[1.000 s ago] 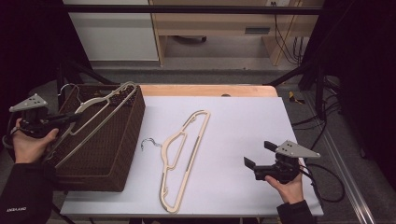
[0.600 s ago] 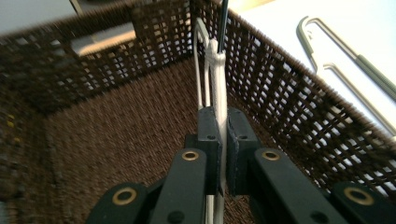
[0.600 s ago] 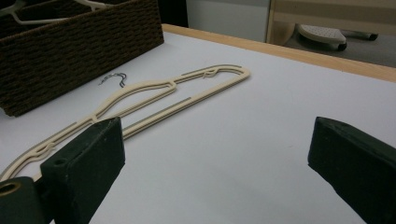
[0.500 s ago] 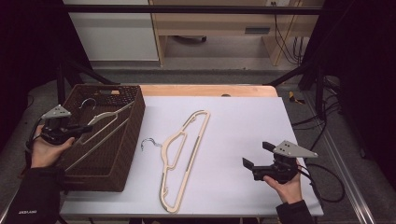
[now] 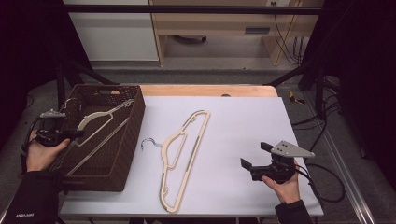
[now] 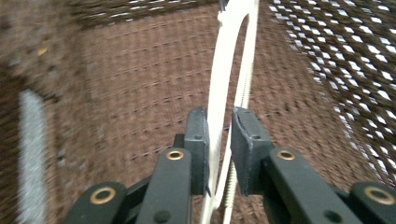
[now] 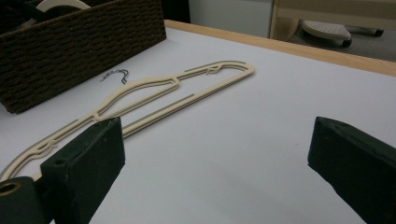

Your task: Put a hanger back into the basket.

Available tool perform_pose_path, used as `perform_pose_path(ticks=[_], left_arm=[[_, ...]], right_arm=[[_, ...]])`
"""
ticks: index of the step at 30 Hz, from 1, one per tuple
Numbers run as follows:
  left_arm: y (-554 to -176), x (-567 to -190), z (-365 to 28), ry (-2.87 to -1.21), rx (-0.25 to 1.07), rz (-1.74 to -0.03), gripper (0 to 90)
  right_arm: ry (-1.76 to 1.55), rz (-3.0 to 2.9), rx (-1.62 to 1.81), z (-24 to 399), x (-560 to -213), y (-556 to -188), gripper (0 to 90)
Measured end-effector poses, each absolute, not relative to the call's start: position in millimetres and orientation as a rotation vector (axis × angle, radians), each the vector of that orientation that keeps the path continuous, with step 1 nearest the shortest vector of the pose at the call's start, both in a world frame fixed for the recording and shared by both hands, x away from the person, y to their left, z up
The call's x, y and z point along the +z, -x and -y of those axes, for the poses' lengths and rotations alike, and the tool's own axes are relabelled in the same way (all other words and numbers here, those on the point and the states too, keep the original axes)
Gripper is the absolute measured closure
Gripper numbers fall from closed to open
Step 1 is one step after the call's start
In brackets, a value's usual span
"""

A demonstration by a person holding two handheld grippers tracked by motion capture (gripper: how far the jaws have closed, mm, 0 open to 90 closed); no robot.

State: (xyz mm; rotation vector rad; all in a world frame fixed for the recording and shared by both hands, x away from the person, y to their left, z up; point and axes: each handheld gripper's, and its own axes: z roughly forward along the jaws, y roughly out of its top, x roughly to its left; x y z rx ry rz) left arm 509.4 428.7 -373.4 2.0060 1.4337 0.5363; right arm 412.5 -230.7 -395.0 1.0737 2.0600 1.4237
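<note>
A cream plastic hanger point(image 5: 99, 119) lies tilted inside the dark wicker basket point(image 5: 122, 154) at the table's left. My left gripper point(image 5: 77, 134) is shut on that hanger's thin bar, which runs up between the jaws point(image 6: 228, 65) over the basket's woven floor point(image 6: 126, 88). A second cream hanger point(image 5: 184, 156) with a metal hook lies flat on the white table, just right of the basket. My right gripper point(image 5: 255, 154) hovers open near the front right of the table, jaws wide apart, pointing toward that hanger point(image 7: 154, 91), with nothing between them.
The white table top point(image 5: 243, 116) has a wooden strip along its far edge. Black frame legs and cables stand off the table's right side. The basket's wall point(image 7: 70, 51) rises left of the flat hanger.
My left gripper has moved right and down with its hanger, bringing it from above the basket's left rim into the basket. The right gripper and the hanger on the table stayed put.
</note>
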Motion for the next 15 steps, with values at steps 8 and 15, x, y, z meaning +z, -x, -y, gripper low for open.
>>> perform_pose_path(ticks=[8, 15], left_arm=[[-491.4, -357.4, -434.3, -1.885, 0.58, -1.437, 63.6], [-466.2, -336.3, -411.9, -1.772, 0.608, -1.284, 46.0]], right_arm=[[-1.083, -2.053, 1.429, 230.2, -395.0, -413.0, 4.0], [-1.088, -2.045, 1.443, 231.0, -392.7, -412.5, 4.0]])
